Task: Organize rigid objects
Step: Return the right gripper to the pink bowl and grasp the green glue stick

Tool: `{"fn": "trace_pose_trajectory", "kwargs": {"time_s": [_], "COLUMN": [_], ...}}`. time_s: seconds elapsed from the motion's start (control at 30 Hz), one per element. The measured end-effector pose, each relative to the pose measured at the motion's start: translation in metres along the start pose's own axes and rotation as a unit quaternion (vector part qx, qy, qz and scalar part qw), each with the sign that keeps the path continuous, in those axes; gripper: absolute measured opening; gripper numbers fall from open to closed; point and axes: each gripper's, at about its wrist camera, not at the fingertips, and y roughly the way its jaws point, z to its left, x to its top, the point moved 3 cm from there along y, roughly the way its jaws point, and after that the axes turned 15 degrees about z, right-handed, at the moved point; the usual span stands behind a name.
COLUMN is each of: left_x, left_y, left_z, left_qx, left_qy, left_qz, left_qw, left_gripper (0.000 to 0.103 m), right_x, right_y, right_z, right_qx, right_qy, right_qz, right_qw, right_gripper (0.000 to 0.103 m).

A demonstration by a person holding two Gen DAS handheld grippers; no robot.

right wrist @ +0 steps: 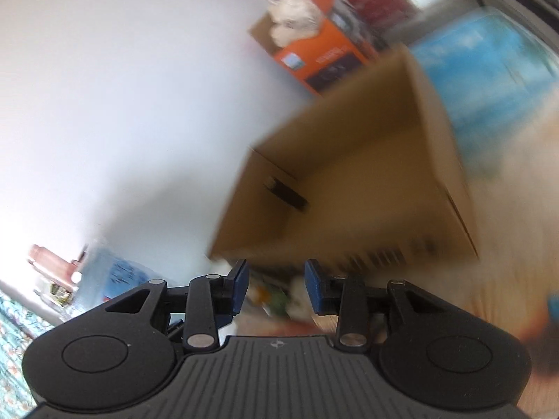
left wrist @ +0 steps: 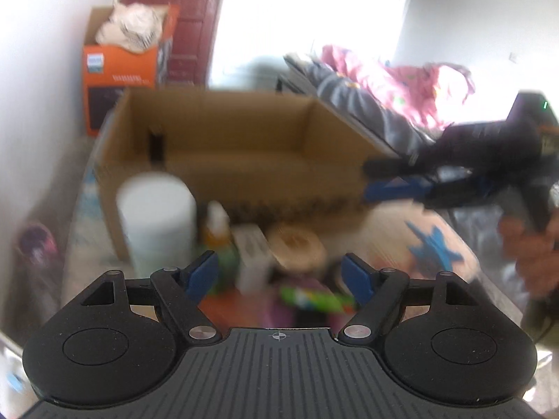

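An open cardboard box point(left wrist: 223, 146) stands on the table with a small dark object point(left wrist: 156, 146) inside at its left end; it also shows tilted in the right wrist view point(right wrist: 349, 188). In front of it stand a white cylinder point(left wrist: 157, 220), a small orange-green bottle point(left wrist: 218, 237), a white carton point(left wrist: 251, 255) and a tape roll point(left wrist: 297, 248). My left gripper point(left wrist: 279, 276) is open and empty above these items. My right gripper point(right wrist: 276, 286) is open and empty; it also shows in the left wrist view point(left wrist: 394, 181) at the box's right end, held by a hand.
An orange box point(left wrist: 122, 70) with white stuffing stands by the wall behind. Pink and grey bedding point(left wrist: 384, 87) lies at the back right. A pad with a blue star point(left wrist: 433, 244) lies on the table at the right. Both views are blurred.
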Motion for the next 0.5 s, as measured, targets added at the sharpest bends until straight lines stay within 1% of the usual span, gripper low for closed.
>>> {"fn": "trace_pose_trajectory", "kwargs": {"time_s": [0.07,0.17,0.23,0.3,0.37,0.43,0.5], "left_x": [-0.015,-0.023,-0.029,-0.034,-0.041,-0.042,-0.042], "left_y": [0.004,0.01,0.017,0.025,0.032,0.038,0.038], "left_z": [-0.014,-0.031,-0.042,-0.052,-0.058,-0.059,-0.058], "left_qx": [0.003,0.013,0.029,0.044,0.059,0.065,0.059], "left_qy": [0.006,0.033,0.057,0.082,0.097,0.101,0.097], "left_qz": [0.006,0.011,0.015,0.022,0.027,0.033,0.035], "left_qw": [1.0,0.9993,0.9979,0.9954,0.9932,0.9923,0.9929], "left_gripper": [0.077,0.076,0.073,0.072,0.065,0.057,0.055], "right_x": [-0.02,-0.04,-0.048,-0.048,-0.05,-0.055,-0.057], "right_y": [0.014,0.023,0.026,0.031,0.033,0.033,0.032], "right_z": [-0.017,-0.025,-0.028,-0.028,-0.03,-0.031,-0.028], "right_qx": [-0.009,-0.023,-0.019,-0.012,-0.013,-0.006,0.012], "right_qy": [0.022,0.035,0.039,0.043,0.041,0.039,0.033], "right_qz": [0.008,0.005,0.004,0.008,0.013,0.018,0.025], "right_qw": [1.0,0.999,0.999,0.999,0.999,0.999,0.999], "right_gripper": [0.038,0.038,0.037,0.037,0.037,0.033,0.029]}}
